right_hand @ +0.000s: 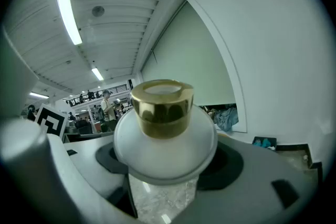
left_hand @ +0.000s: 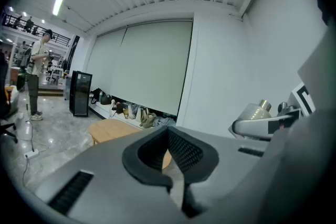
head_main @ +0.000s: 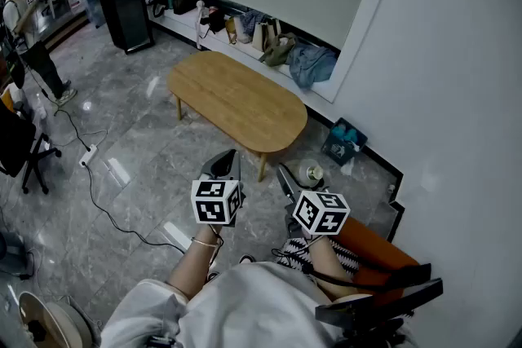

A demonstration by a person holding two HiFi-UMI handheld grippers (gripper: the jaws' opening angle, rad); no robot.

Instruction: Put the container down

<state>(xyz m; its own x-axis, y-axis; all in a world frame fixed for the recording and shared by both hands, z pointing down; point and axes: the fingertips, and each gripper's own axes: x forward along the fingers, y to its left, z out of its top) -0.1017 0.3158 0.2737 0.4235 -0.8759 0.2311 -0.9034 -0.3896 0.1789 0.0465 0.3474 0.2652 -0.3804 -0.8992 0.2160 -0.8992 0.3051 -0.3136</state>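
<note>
Inside the right hand-held gripper (right_hand: pixel 167 173), clamped wide, sits a white bulbous container (right_hand: pixel 164 141) with gold cap (right_hand: pixel 161 105)

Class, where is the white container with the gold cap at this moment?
The container fills the middle of the right gripper view, clamped between the right gripper's jaws, held above the floor short of the wooden table.

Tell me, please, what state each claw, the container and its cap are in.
Left claw: shut, with nothing between its jaws.
Right claw: shut on the container.
Container: held in the right claw, not yet put down.
Gold cap: in place on the container.
</note>
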